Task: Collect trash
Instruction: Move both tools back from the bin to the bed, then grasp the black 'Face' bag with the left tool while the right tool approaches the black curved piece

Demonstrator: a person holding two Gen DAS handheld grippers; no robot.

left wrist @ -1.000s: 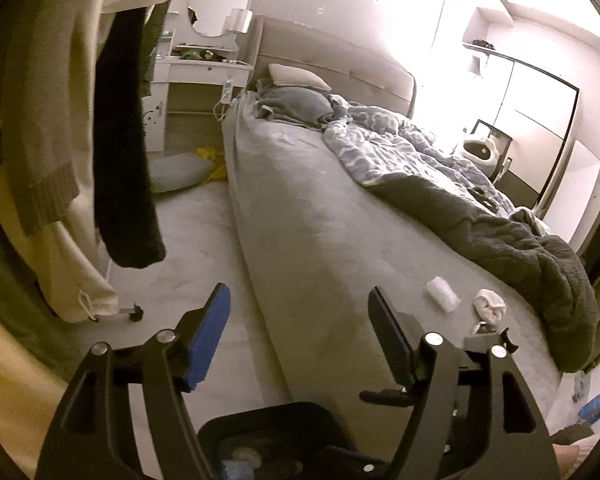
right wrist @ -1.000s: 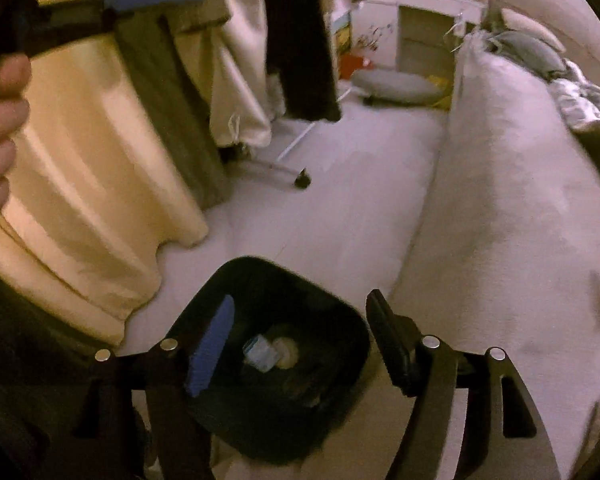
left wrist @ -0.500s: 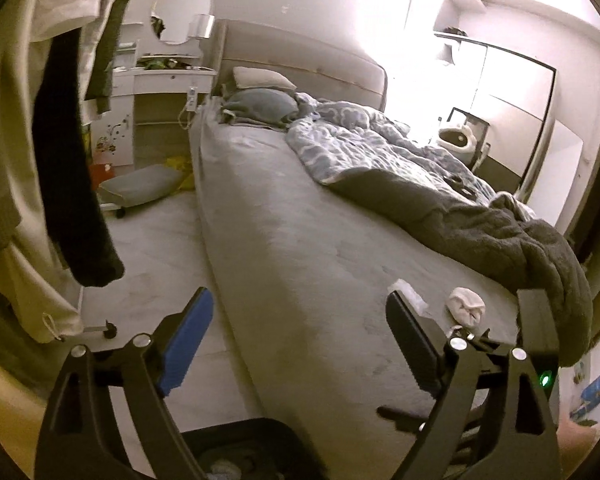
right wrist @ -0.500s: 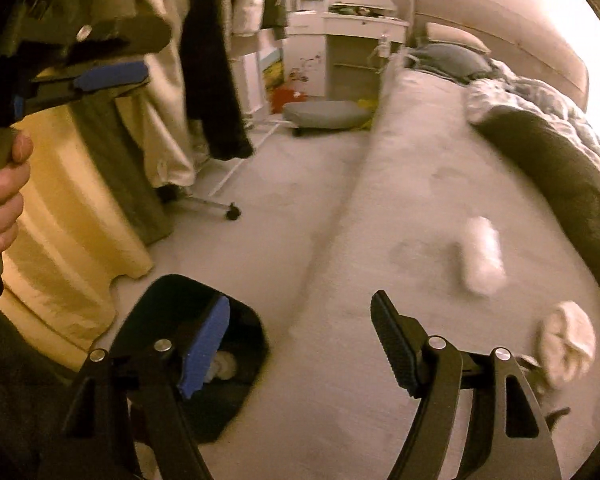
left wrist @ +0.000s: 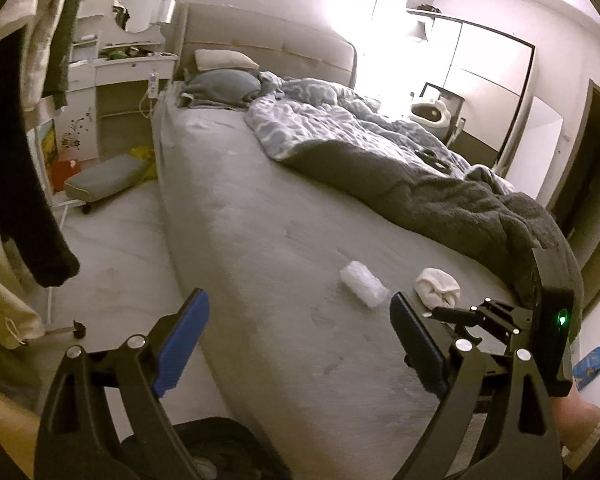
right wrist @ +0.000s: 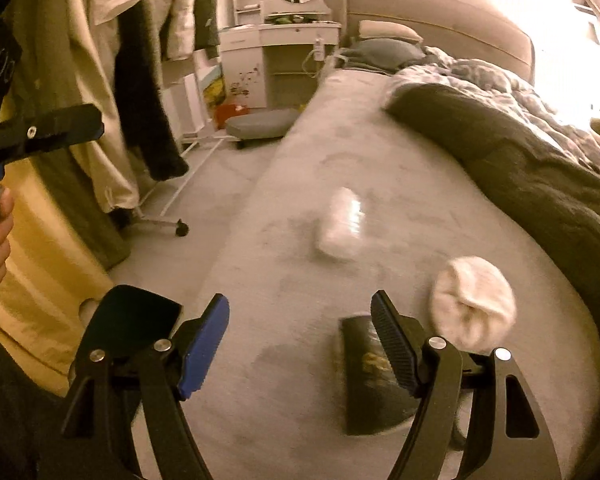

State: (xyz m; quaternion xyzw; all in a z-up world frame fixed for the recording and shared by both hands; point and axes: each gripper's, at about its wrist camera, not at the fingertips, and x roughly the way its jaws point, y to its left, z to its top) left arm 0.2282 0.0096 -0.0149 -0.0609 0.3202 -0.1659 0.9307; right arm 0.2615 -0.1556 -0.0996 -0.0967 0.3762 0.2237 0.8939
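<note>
Swinging away from the black bin, which a second ago sat right under my right gripper, I now hang over the bed with both sets of jaws wide apart and empty. That reads to me as one drop done and the next pickup beginning. On the bed, the clear plastic wrapper lies nearest the bed's floor-side edge, the white crumpled wad sits further in beside the dark blanket, and a dark flat packet lies right below my right jaws, partly hidden by one finger. My left gripper hovers short of the wrapper and the wad. Hanging clothes crowd the bin's side; nothing blocks the reach, though the blanket's edge lies near the wad.
</note>
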